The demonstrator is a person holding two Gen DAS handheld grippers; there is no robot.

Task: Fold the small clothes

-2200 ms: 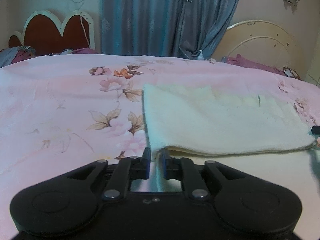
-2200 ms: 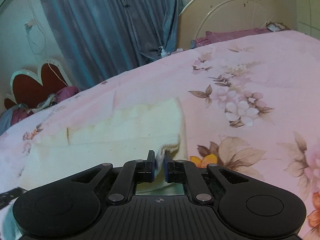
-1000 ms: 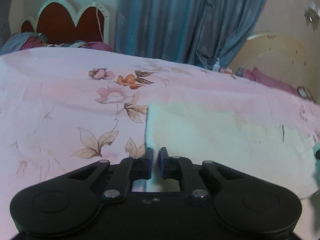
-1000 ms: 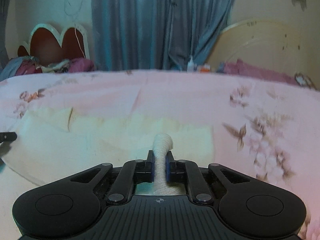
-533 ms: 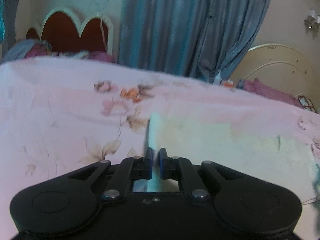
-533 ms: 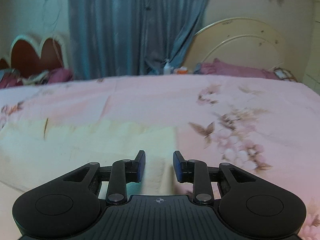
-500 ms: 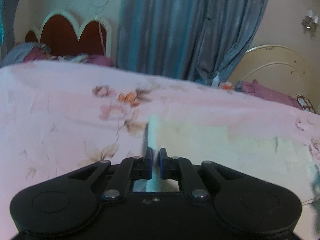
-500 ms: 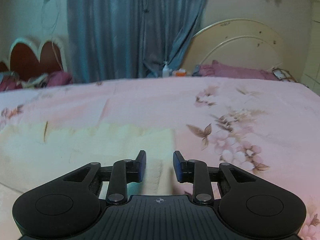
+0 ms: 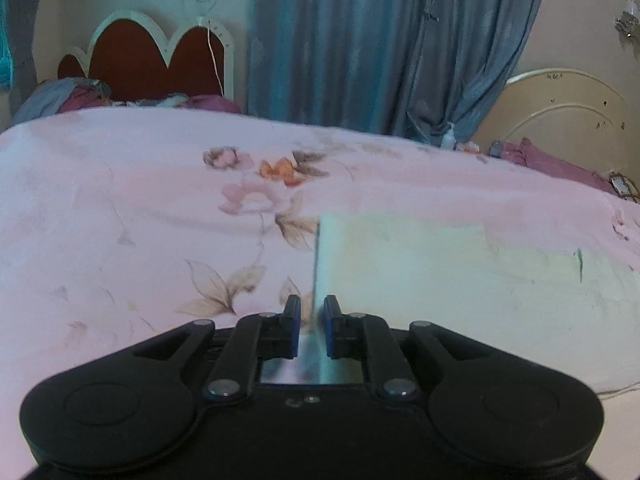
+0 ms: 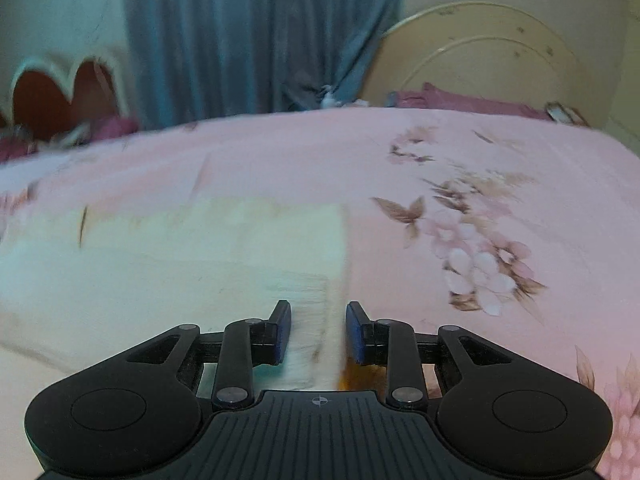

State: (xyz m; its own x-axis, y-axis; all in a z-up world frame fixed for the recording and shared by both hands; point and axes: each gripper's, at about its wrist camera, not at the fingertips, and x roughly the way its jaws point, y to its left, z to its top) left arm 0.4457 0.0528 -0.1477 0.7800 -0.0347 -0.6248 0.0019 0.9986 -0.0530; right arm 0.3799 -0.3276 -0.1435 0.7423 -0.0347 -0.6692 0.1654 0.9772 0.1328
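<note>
Now, nearest to me, my left gripper [image 9: 311,328] has its jaws just easing apart, with the left edge of the cream cloth [image 9: 440,276] standing as a thin upright strip in the narrow gap. I judge the pads no longer press it, though the blur there leaves some doubt. My right gripper [image 10: 318,332] is plainly spread, pinching nothing. The cloth's right edge [image 10: 336,280] lies flat on the bed below and between its fingers [image 10: 282,328].

Just past the jaws, the cream cloth [image 10: 200,248] rests on the pink floral bedspread [image 10: 480,168], toward the near edge of the bed. It reads as a tidy rectangle with a layered look: a paler upper band sits over the lower part, and both side edges run straight. So one fold looks done and laid down. My right hand has let go of it; my left is at the point of letting go.

What remains, as I judge it, is to free the left edge, then fold again if a smaller packet is wanted, and smooth it.

Farther off, the bedspread runs clear to the far edge of the bed. Beyond that stand a red scalloped headboard [image 9: 152,56], blue curtains [image 9: 380,40] and a cream arched bed frame [image 10: 480,52].
</note>
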